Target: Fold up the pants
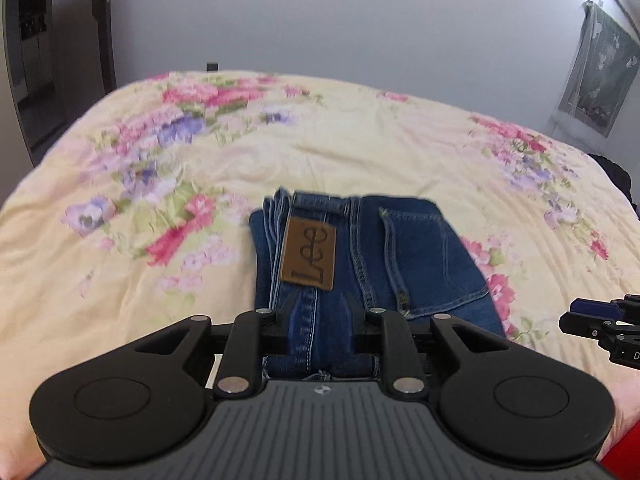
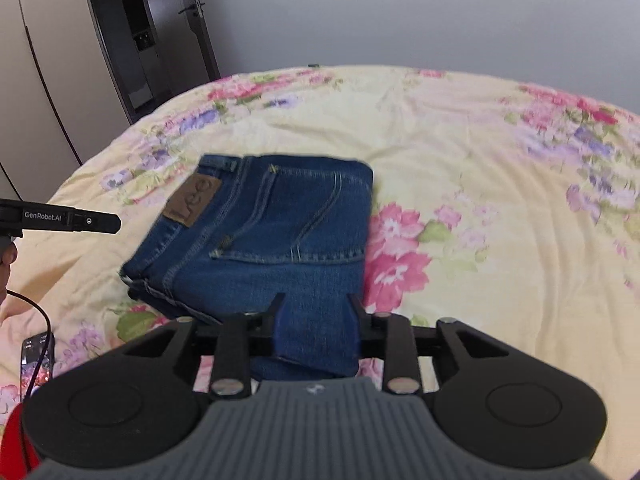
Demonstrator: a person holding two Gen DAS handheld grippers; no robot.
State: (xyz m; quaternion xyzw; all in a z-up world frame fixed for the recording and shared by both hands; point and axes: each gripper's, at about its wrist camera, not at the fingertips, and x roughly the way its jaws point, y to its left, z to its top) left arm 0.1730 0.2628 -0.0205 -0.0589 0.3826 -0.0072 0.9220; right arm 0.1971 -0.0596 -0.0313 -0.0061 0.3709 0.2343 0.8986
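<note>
Pants: dark blue denim jeans (image 2: 272,232), folded into a compact rectangle, brown leather patch (image 1: 309,257) up, lying below and ahead of both grippers on bedspread.
Bedspread: pale yellow floral quilt (image 2: 480,184).
Left gripper (image 1: 320,316): black fingers apart, denim seen between them, not pinched.
Right gripper (image 2: 316,312): black fingers apart, over near edge of jeans, no grip.
Phone: dark handset (image 2: 38,356), left of right gripper, on quilt.

Black hand-held gripper (image 2: 316,320), grey ribbed body, silver screws, "GenRobot.AI" marking, red sleeve (image 2: 18,436)
</note>
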